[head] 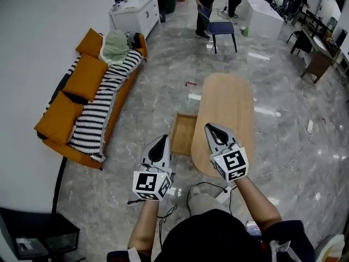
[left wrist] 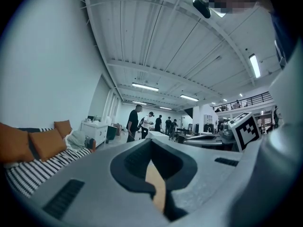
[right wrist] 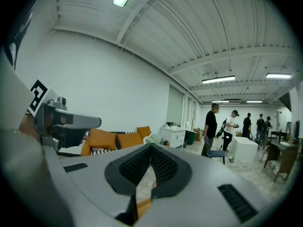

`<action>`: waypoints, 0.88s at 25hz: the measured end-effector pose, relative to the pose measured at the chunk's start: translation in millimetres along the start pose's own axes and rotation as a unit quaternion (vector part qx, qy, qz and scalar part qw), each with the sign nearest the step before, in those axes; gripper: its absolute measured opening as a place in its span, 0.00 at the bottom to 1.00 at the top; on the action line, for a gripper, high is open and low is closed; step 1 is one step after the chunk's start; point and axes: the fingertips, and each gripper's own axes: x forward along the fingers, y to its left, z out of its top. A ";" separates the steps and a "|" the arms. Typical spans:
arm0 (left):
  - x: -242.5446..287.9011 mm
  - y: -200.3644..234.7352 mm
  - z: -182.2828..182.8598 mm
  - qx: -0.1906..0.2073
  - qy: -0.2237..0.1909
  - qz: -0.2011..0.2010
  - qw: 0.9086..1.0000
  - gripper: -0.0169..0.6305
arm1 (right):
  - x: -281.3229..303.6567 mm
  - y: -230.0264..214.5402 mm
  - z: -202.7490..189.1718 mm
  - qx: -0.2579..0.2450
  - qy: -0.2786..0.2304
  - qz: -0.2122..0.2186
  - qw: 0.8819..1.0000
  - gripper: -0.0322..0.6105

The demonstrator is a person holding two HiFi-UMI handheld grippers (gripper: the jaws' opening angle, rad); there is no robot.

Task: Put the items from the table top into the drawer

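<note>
An oval wooden table [head: 226, 113] stands on the marble floor, and I see nothing lying on its top. A shallow wooden drawer [head: 184, 134] is pulled out from its left side and looks empty. My left gripper [head: 162, 138] hovers over the floor just in front of the drawer, jaws shut with nothing between them. My right gripper [head: 209, 126] hangs above the table's near end, also shut and empty. In the left gripper view the left gripper [left wrist: 151, 142] shows closed tips, and the right gripper [right wrist: 151, 146] looks the same in its own view.
An orange sofa [head: 82, 105] with a striped blanket lines the left wall. A blue chair [head: 222, 29] and several people [head: 204, 7] stand beyond the table. Cables [head: 188, 192] trail on the floor by my feet. A black box [head: 38, 236] sits at the lower left.
</note>
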 end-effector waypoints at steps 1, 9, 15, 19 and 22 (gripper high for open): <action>4.4 2.4 -2.1 0.001 0.001 -0.001 1.000 0.03 | 5.0 -1.9 -1.5 0.000 -0.001 0.001 1.000 0.08; 35.2 17.9 -17.8 -0.002 0.006 0.004 1.000 0.03 | 33.9 -17.6 -16.2 0.007 0.000 0.002 1.000 0.08; 50.9 33.9 -24.6 0.002 0.012 0.011 1.000 0.03 | 51.5 -27.1 -23.7 0.011 0.000 0.006 1.000 0.08; 61.9 48.0 -37.6 0.003 0.018 0.018 1.000 0.03 | 67.5 -35.6 -34.4 0.020 -0.001 0.005 1.000 0.08; 67.4 50.8 -51.6 0.006 0.022 0.010 1.000 0.03 | 75.2 -36.3 -47.7 0.021 0.000 0.005 1.000 0.08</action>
